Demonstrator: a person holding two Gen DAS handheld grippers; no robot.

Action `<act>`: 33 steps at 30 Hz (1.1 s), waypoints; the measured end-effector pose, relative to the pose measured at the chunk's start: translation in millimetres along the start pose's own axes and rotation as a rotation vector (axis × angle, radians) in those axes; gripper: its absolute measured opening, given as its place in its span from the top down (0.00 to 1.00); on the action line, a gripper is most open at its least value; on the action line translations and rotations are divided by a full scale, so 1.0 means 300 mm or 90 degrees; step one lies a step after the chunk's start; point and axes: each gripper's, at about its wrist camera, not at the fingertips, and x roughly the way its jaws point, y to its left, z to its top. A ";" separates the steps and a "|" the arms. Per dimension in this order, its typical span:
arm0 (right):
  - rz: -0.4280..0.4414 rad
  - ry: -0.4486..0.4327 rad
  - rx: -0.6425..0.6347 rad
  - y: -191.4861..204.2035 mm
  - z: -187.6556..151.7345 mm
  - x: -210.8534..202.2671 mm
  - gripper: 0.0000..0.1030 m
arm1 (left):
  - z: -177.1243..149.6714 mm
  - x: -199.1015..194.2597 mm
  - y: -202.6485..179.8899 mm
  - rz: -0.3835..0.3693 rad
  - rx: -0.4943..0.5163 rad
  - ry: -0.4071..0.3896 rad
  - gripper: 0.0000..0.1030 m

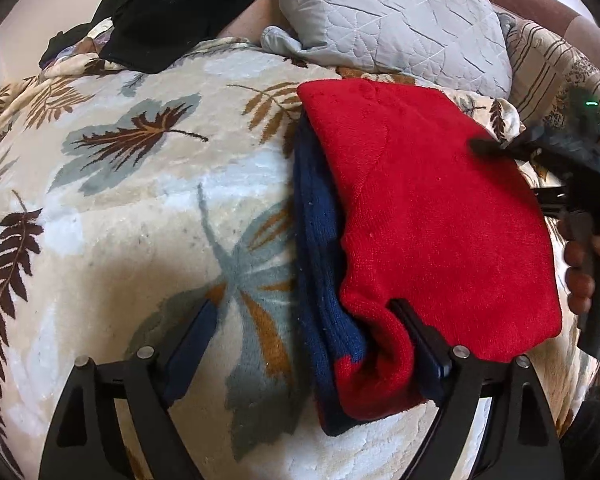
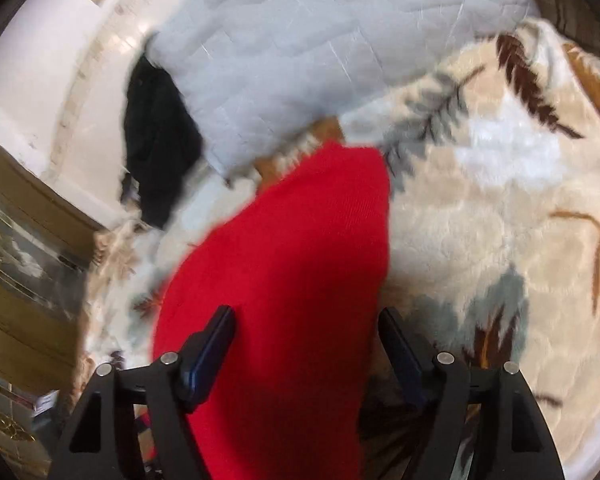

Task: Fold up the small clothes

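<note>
We see the red and navy garment [image 1: 432,216] lying folded on the leaf-patterned blanket [image 1: 120,208], just below the grey quilted pillow [image 1: 392,20]. Our left tongs [image 1: 304,324] stand wide open; the right-hand finger touches the near red edge, nothing pinched. Our right tongs [image 2: 306,332] hang open over the red cloth, which runs between the fingers; that view is blurred. A black garment [image 1: 164,8] lies beside the pillow.

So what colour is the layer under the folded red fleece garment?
Dark navy blue, peeking out along the red garment's edge; clearest in the left wrist view.
</note>
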 end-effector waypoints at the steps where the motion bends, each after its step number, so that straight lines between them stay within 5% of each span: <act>1: 0.000 -0.006 0.012 -0.005 -0.010 -0.018 0.29 | 0.002 -0.001 0.000 0.000 -0.002 0.002 0.13; 5: -0.089 -0.080 -0.042 0.099 -0.074 -0.159 0.28 | 0.005 -0.002 -0.001 0.006 -0.007 0.007 0.13; 9: -0.038 -0.141 -0.100 0.211 -0.193 -0.318 0.21 | 0.003 -0.014 -0.009 0.022 -0.022 0.009 0.13; 12: -0.022 -0.086 -0.162 0.258 -0.282 -0.262 0.11 | -0.003 -0.046 -0.016 0.037 -0.025 0.006 0.13; 14: -0.094 -0.029 -0.157 0.214 -0.303 -0.167 0.10 | -0.007 -0.080 -0.024 0.046 -0.021 -0.003 0.13; 15: -0.123 -0.040 -0.148 0.207 -0.309 -0.180 0.11 | -0.013 -0.109 -0.027 0.044 -0.017 -0.007 0.13; 18: -0.064 -0.083 -0.127 0.229 -0.345 -0.319 0.11 | -0.033 -0.196 -0.035 0.073 -0.002 -0.045 0.13; 21: -0.102 -0.136 -0.171 0.277 -0.439 -0.437 0.11 | -0.062 -0.259 -0.039 0.091 -0.005 -0.068 0.13; 27: -0.124 -0.115 -0.189 0.282 -0.664 -0.530 0.11 | -0.126 -0.389 -0.079 0.118 -0.028 -0.105 0.13; 33: -0.172 -0.146 -0.210 0.303 -0.705 -0.564 0.10 | -0.130 -0.509 -0.157 0.106 -0.024 -0.159 0.04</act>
